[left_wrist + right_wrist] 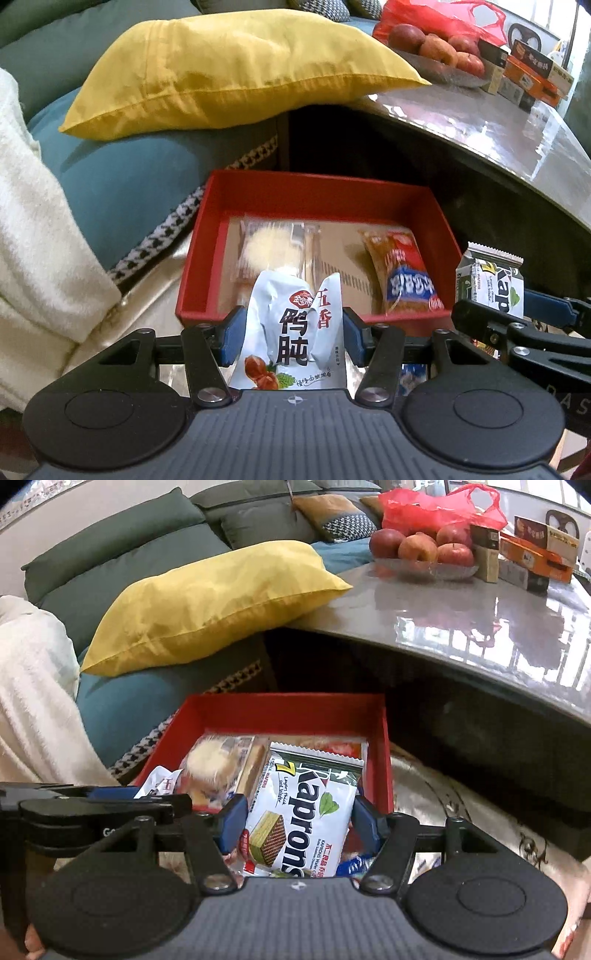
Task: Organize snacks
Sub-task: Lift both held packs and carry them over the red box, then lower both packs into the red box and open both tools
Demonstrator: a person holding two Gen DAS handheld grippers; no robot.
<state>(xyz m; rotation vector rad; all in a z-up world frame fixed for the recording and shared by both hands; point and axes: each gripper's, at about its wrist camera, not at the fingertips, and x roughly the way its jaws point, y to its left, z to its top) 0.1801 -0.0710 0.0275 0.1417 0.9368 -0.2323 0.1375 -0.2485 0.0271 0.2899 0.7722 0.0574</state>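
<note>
My left gripper (293, 334) is shut on a white duck gizzard snack pouch (295, 332), held upright just before the near wall of a red box (314, 192). Inside the box lie a clear-wrapped pastry (266, 243) and an orange and blue snack packet (402, 273). My right gripper (301, 821) is shut on a white and green Kaprons wafer pack (306, 808), over the near edge of the red box (288, 710). The same wafer pack (491, 284) shows at the right of the left wrist view, and the pouch (162, 784) at the left of the right wrist view.
A yellow pillow (229, 66) lies on a teal cushion (122, 177) behind the box. A glossy grey table (480, 620) at the right carries a bowl of apples (421, 550), a red plastic bag (436, 509) and stacked cartons (532, 554). A white blanket (33, 221) is at the left.
</note>
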